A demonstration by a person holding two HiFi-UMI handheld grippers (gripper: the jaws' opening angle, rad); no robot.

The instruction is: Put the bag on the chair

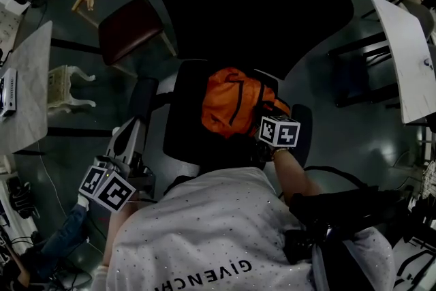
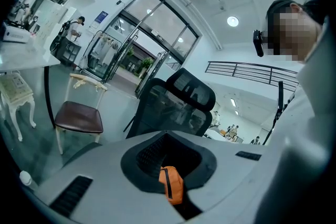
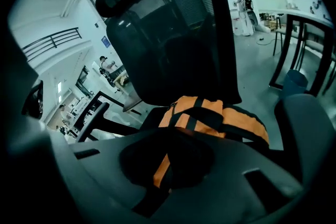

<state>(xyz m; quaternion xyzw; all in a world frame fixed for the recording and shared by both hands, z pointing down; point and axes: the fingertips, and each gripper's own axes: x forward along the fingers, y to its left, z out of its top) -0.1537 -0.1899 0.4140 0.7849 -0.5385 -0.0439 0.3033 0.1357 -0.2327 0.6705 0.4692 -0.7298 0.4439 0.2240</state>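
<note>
An orange bag (image 1: 231,102) with black straps lies on the seat of a black office chair (image 1: 182,120), in front of its tall backrest. My right gripper (image 1: 264,122) is at the bag's near right edge, shut, with a strip of the bag's orange fabric running into its jaws. In the right gripper view the bag (image 3: 210,115) lies just beyond the right gripper (image 3: 168,168), below the backrest (image 3: 168,44). My left gripper (image 1: 129,136) hangs shut and empty left of the chair, beside its armrest. In the left gripper view the left gripper (image 2: 168,165) faces the chair (image 2: 176,105) and a sliver of the bag (image 2: 171,184).
A wooden chair with a dark red seat (image 1: 129,27) stands to the far left, a small white stool (image 1: 65,85) nearer. A marble table (image 1: 27,88) lines the left edge. A white tabletop (image 1: 409,58) and black frames stand at the right. A white-shirted torso fills the bottom.
</note>
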